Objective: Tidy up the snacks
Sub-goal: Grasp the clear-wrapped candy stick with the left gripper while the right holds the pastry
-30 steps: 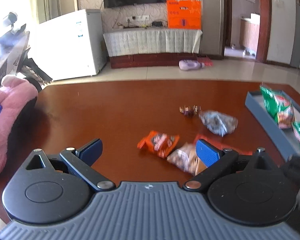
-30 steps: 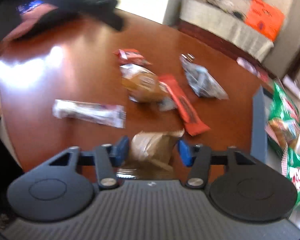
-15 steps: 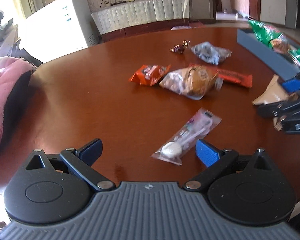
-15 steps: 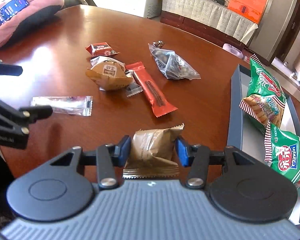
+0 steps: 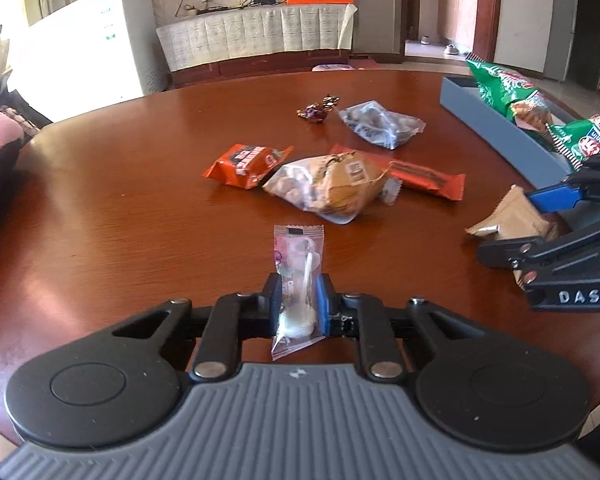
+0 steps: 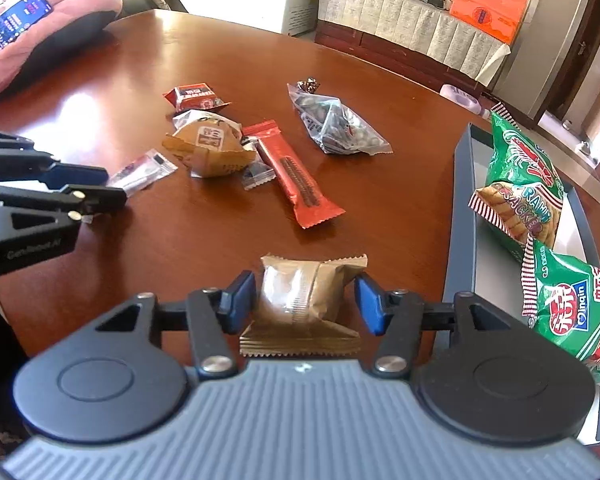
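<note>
**Two snacks in hand, one grip loosening**

While the left gripper (image 5: 298, 300) closes, its fingers pinching the clear lollipop packet (image 5: 298, 264) low over the near tabletop (image 5: 120, 220), the right gripper (image 6: 306, 304) spreads around the brown pastry packet (image 6: 306, 300). Slick film could slip free short of the blue tray (image 6: 460, 216) at right.

Each tool is built the same way. The left gripper (image 5: 299, 300) has two blue fingertip pads (image 5: 323, 300) on black linkage arms, fixed with silver round screws. Two black round discs are seen beside a grey ribbed body with a small white mark. On the side of the right gripper (image 6: 305, 305), white letters "DAS" are printed. On the side of the left one, faint grey lettering is seen.
</note>
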The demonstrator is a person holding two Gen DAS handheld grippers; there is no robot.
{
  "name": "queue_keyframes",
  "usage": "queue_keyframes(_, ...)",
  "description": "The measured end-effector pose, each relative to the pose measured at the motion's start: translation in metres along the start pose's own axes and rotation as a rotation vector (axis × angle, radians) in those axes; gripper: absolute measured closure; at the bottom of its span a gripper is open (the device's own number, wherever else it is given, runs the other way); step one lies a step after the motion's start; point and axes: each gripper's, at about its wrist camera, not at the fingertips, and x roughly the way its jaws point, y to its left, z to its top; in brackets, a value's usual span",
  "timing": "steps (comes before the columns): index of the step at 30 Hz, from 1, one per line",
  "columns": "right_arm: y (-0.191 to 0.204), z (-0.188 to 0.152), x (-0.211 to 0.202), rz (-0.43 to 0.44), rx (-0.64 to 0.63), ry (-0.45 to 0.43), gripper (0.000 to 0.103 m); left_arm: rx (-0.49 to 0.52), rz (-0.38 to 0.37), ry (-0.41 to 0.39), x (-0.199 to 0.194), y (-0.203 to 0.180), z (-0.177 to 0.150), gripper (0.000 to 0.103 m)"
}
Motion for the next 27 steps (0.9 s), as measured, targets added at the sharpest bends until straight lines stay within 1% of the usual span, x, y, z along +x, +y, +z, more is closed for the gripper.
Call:
queue_keyframes(3, 0.001, 0.0, 0.0, -0.021, -0.014, 0.0, 0.041, -0.016, -0.018, 0.001, 0.002, -0.001, 0.002, 0.084)
queue_keyframes(10, 0.004, -0.001, -0.001, -0.037, -0.051, -0.009, 0.041, -0.034, -0.035, -0.001, 0.006, -0.002, 0.006, 0.084)
queue_keyframes(11, 0.005, 0.0, -0.001, -0.04, -0.06, -0.009, 0.045, -0.036, -0.036, -0.003, 0.006, -0.002, 0.007, 0.084)
queue_keyframes(12, 0.006, 0.0, -0.001, -0.039, -0.064, -0.008, 0.054, -0.036, -0.035, -0.005, 0.007, -0.003, 0.007, 0.084)
queue_keyframes(13, 0.006, 0.0, -0.001, -0.036, -0.064, -0.004, 0.057, -0.036, -0.032, -0.007, 0.007, -0.003, 0.008, 0.084)
queue_keyframes(16, 0.006, 0.0, -0.002, -0.029, -0.063, -0.001, 0.058, -0.041, -0.025, -0.003, 0.009, 0.0, 0.007, 0.085)
queue_keyframes(19, 0.005, -0.001, -0.003, -0.024, -0.063, -0.002, 0.058, -0.029, -0.006, -0.004, 0.011, -0.001, 0.004, 0.082)
queue_keyframes(20, 0.004, -0.001, -0.003, -0.023, -0.061, -0.005, 0.059, -0.025, 0.003, -0.006, 0.012, -0.002, 0.003, 0.076)
queue_keyframes(21, 0.004, -0.002, -0.003, -0.025, -0.06, -0.008, 0.058, -0.022, 0.017, -0.011, 0.012, -0.003, 0.002, 0.074)
queue_keyframes(22, 0.004, -0.003, -0.003, -0.027, -0.057, -0.011, 0.057, -0.021, 0.024, -0.015, 0.012, -0.003, 0.001, 0.07)
queue_keyframes(23, 0.003, -0.004, -0.003, -0.032, -0.054, -0.013, 0.056, -0.022, 0.03, -0.018, 0.013, -0.004, 0.001, 0.056)
queue_keyframes(24, 0.002, -0.004, -0.003, -0.036, -0.049, -0.015, 0.053, -0.026, 0.039, -0.019, 0.014, -0.004, 0.001, 0.047)
queue_keyframes(25, 0.001, -0.004, -0.003, -0.037, -0.046, -0.015, 0.053, -0.029, 0.043, -0.019, 0.015, -0.004, 0.0, 0.036)
queue_keyframes(27, 0.0, -0.004, -0.003, -0.031, -0.041, -0.013, 0.053, -0.039, 0.035, -0.024, 0.017, -0.003, 0.0, 0.035)
